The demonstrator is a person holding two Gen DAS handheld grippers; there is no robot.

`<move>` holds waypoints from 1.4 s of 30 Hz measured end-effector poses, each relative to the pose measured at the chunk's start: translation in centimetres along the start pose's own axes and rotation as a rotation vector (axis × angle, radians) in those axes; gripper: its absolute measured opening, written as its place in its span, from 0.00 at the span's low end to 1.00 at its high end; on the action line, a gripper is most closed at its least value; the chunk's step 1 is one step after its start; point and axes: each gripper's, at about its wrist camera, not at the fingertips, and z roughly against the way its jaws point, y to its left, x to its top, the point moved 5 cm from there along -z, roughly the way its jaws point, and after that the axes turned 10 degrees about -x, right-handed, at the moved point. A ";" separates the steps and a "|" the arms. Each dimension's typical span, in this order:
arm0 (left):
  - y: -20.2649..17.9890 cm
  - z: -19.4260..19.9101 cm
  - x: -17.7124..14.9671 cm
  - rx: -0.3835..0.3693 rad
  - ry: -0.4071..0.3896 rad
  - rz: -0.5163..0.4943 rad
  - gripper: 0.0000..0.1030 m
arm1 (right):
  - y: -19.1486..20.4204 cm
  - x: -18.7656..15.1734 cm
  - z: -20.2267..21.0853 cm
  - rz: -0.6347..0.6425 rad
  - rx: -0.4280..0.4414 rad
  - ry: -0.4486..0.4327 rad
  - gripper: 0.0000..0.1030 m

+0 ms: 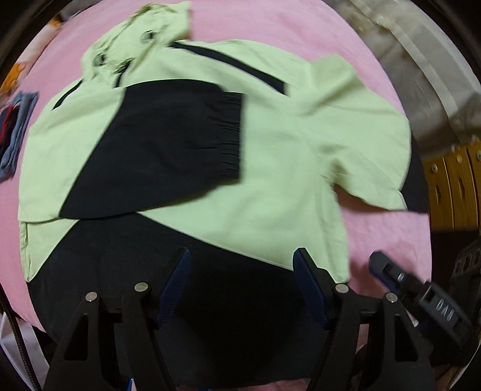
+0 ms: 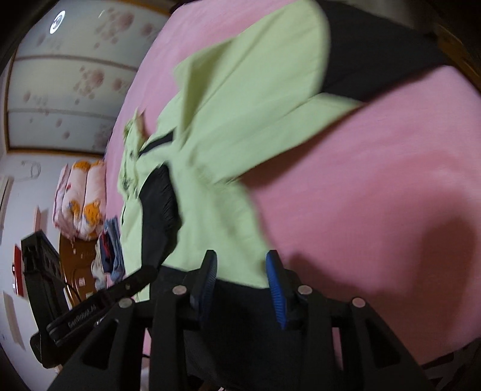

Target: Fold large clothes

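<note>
A light-green and black jacket (image 1: 270,186) is lying on the pink bedsheet (image 1: 270,27), one black sleeve (image 1: 168,144) folded across it. The left gripper (image 1: 242,264) is hovering with jaws spread over the black hem, apparently not touching it.

light green and black fabric jacket (image 1: 270,168): pale green body, black sleeve and hem panels
pink bed sheet (image 2: 375,180): plain pink
folded quilt (image 2: 81,201): white with orange print
</note>
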 end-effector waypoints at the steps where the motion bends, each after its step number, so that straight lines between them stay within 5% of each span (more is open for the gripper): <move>1: -1.0 0.0 -0.1 0.000 0.001 -0.017 0.67 | -0.9 0.5 0.5 -0.018 -0.002 -0.015 0.41; 12: -5.3 -0.6 1.2 0.016 0.013 -0.095 0.67 | -12.5 8.8 4.9 -0.428 0.080 -0.236 0.45; 26: -2.7 0.4 3.0 -0.006 -0.028 -0.001 0.67 | -16.8 15.6 4.2 -0.637 0.059 -0.371 0.41; 27: -2.3 0.5 3.0 -0.012 -0.033 0.013 0.67 | -16.6 15.7 4.3 -0.636 0.050 -0.379 0.35; 29: -1.3 0.9 2.9 -0.023 -0.044 0.044 0.67 | -16.0 16.0 4.9 -0.613 0.017 -0.432 0.06; 36: 3.3 2.7 2.5 -0.024 -0.087 0.112 0.67 | -11.4 15.9 9.5 -0.485 -0.001 -0.636 0.03; 42: 8.6 5.8 3.0 -0.048 -0.148 0.162 0.67 | -1.3 14.7 15.7 -0.181 -0.033 -0.851 0.02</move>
